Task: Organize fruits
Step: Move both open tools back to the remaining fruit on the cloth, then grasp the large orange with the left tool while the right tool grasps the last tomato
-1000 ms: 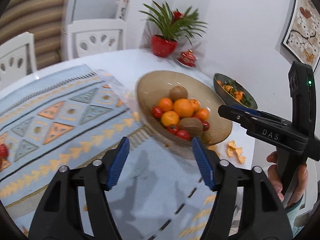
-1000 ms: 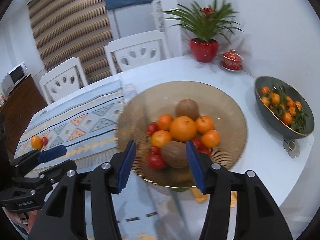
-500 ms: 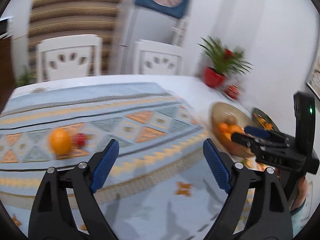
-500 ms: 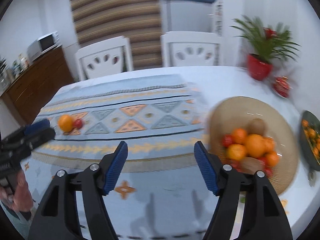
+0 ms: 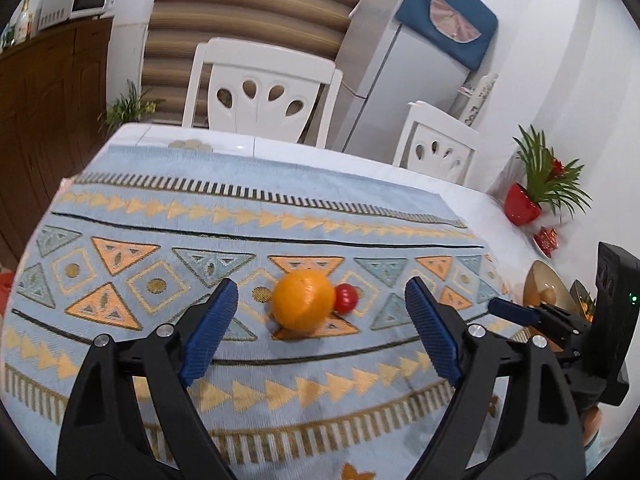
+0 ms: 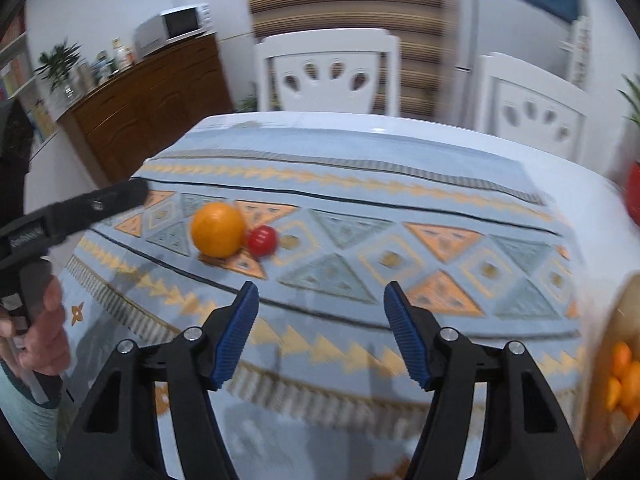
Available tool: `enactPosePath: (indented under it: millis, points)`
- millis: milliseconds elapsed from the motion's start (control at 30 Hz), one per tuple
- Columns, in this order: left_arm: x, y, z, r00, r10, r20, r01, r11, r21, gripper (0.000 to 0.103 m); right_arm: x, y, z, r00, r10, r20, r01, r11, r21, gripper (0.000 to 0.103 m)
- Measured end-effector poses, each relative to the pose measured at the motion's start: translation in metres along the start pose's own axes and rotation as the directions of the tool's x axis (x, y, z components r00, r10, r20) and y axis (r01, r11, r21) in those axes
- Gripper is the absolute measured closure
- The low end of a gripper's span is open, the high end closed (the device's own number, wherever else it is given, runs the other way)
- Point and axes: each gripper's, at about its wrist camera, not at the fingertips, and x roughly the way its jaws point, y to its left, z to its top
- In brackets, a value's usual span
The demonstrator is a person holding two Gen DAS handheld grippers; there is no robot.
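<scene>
An orange [image 5: 303, 305] lies on the patterned blue cloth [image 5: 240, 216], and a small red tomato [image 5: 345, 298] touches its right side. My left gripper [image 5: 320, 332] is open, its blue pads on either side of the orange and just short of it. In the right wrist view the orange [image 6: 218, 229] and the tomato [image 6: 262, 240] lie ahead to the left. My right gripper [image 6: 320, 332] is open and holds nothing. The brown fruit bowl [image 6: 616, 340] with several oranges shows at the right edge, and its rim [image 5: 540, 284] peeks out behind the right gripper in the left wrist view.
White chairs [image 5: 260, 92] stand behind the round table. A red potted plant [image 5: 524, 204] and a small red lidded jar [image 5: 546, 238] sit at the far right. A wooden sideboard [image 6: 152, 104] with a microwave lines the left wall. A hand [image 6: 44, 336] holds the left gripper.
Both views have swung left, away from the fruit bowl to the orange and tomato. My left gripper has come close to the orange, now framed between its open pads.
</scene>
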Motion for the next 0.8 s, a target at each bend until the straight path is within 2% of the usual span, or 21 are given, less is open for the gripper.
enactPosePath:
  millis: [133,333,533,800]
  points:
    - [0.028,0.010,-0.003,0.999,-0.021,-0.028,0.020,0.999,-0.026,0.018,0.034,0.017,0.010,0.998,0.054,-0.022,-0.055,0.997,-0.060,0.044]
    - [0.055,0.031,-0.012,0.996,-0.080,-0.034,0.076,0.991,-0.108,0.018,0.080,0.022,0.020,0.987,0.136,-0.080,-0.142,0.987,-0.076,0.044]
    - [0.068,0.035,-0.015,0.997,-0.067,-0.047,0.062,0.993,-0.104,0.018,0.108,0.031,0.022,0.986,0.130,-0.102,-0.142,0.983,-0.120,0.044]
    - [0.076,0.024,-0.020,0.996,-0.058,-0.074,0.054,0.997,-0.060,0.021,0.113,0.034,0.024,0.989,0.104,-0.104,-0.120,0.981,-0.154,0.053]
